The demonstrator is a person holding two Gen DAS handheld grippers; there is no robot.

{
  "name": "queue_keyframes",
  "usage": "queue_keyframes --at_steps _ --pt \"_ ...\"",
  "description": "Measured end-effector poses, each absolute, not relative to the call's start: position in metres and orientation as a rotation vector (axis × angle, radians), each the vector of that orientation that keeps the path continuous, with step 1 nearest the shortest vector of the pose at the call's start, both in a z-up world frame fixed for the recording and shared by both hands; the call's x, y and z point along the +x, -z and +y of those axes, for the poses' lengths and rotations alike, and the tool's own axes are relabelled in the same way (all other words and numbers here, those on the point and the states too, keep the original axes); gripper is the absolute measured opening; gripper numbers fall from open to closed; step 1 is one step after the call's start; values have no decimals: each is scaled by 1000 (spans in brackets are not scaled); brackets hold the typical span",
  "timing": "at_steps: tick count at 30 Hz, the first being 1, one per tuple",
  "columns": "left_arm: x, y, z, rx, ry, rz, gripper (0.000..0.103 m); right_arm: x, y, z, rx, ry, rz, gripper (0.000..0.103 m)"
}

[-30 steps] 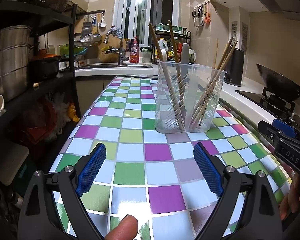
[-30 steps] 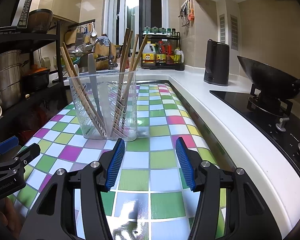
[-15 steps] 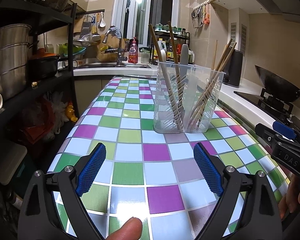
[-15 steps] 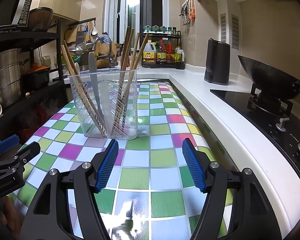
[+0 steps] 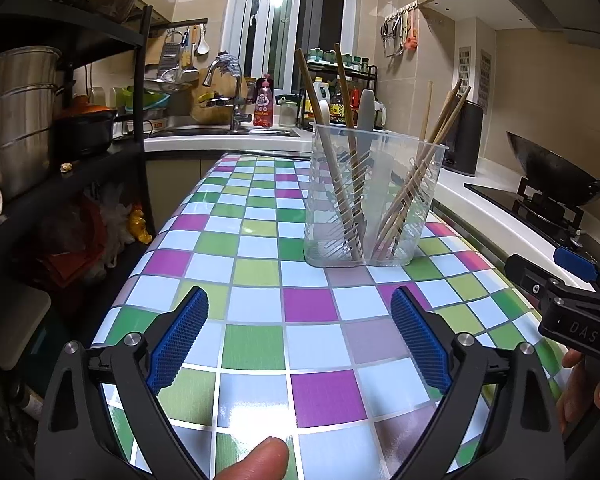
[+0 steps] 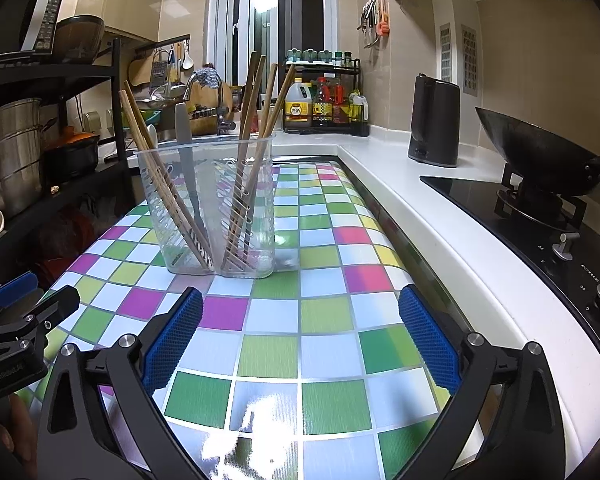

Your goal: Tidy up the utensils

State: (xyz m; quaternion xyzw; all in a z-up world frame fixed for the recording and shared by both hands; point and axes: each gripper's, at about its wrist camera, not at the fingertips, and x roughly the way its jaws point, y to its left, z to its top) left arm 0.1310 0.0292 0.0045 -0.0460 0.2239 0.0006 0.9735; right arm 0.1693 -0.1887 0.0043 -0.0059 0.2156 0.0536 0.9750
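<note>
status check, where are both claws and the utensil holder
Left claw open, empty. Right claw opening, nothing between pads. Clear plastic utensil holder upright on checkered tabletop, wooden chopsticks inside. Path ahead unobstructed.

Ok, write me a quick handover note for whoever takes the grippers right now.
Left gripper: open, empty, over the checkered table.
Right gripper: fingers opening wide, nothing between them.
Clear holder stands upright mid-table, ahead of both grippers; chopsticks and a knife stand in it.
Done: no loose utensils visible on the table.
Left: nothing obvious; check outside the views.
</note>
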Motion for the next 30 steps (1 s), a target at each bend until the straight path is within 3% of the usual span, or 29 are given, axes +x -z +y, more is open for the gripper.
queue_keyframes --at_steps 30 --pt "130 -5 29 -91 15 442 94 171 -4 -189 -13 -102 443 98"
